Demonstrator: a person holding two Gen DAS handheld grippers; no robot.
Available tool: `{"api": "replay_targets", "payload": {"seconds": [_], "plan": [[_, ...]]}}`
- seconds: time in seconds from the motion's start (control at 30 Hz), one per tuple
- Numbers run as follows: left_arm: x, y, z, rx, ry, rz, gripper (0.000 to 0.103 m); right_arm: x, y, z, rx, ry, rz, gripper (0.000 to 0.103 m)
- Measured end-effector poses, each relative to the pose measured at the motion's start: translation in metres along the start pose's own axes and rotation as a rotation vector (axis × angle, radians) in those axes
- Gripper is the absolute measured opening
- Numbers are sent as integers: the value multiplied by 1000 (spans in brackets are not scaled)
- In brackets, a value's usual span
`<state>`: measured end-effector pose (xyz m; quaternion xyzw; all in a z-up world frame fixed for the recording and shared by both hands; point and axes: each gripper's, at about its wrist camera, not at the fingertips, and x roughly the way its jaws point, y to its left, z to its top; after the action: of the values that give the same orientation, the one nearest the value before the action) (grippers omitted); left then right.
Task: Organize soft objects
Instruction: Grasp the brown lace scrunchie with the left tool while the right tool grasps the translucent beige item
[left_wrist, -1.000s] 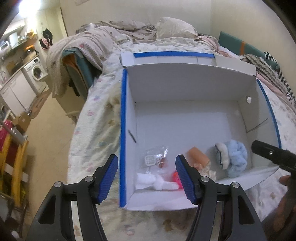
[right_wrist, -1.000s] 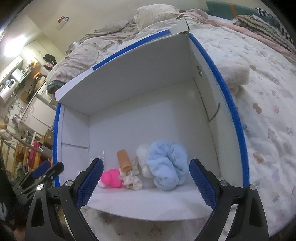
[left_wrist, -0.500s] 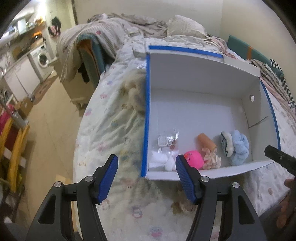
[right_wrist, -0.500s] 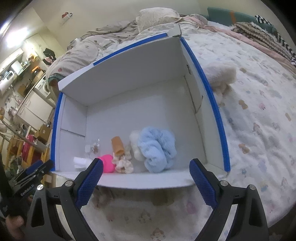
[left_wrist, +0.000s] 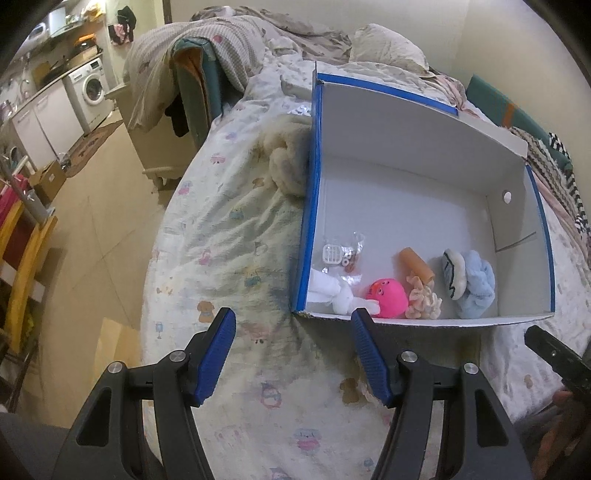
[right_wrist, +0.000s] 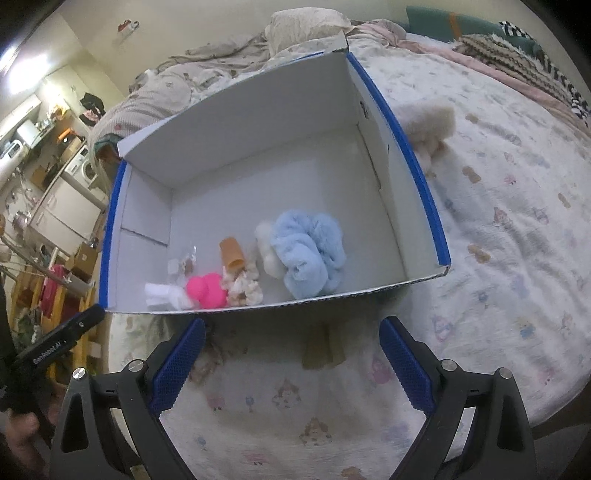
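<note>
The printed bedspread (right_wrist: 498, 229) carries the white blue-edged box (right_wrist: 424, 181), and along its near wall sit a fluffy blue toy (right_wrist: 308, 254), a pink ball (right_wrist: 207, 290), a frilly scrunchie (right_wrist: 243, 288) and what may be a white bunny (left_wrist: 340, 295). Both grippers, left (left_wrist: 291, 354) and right (right_wrist: 291, 365), hover over the bedspread just short of the box, jaws spread wide and holding nothing.

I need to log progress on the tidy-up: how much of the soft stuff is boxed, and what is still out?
Done: the blue fluffy ball, pink toy, white plush and frilly scrunchie lie in the box. In hand: nothing; the left gripper and right gripper are open. Left: the cream plush and another cream fluffy item on the bed beside the box.
</note>
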<state>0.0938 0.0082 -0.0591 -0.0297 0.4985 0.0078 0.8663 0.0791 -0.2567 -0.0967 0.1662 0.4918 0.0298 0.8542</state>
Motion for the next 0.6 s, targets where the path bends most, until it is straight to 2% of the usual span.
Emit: {"api": "replay_targets", "payload": {"seconds": [0.2,0.37,0.53,0.6], "plan": [[1,-1,-3,5,6,3,62,6,-1,-1,7,25,-22,101],[6,-1,-4,-6,25,-4,62,21,-9,-4,35,91,-80,101],[17,-4,-5,-12,67,-19,62,32,-16,-5,68,134,-85,101],[25,-10,-8,-10,102,-55,63,36,-17,-5,77,148,-82,101]]}}
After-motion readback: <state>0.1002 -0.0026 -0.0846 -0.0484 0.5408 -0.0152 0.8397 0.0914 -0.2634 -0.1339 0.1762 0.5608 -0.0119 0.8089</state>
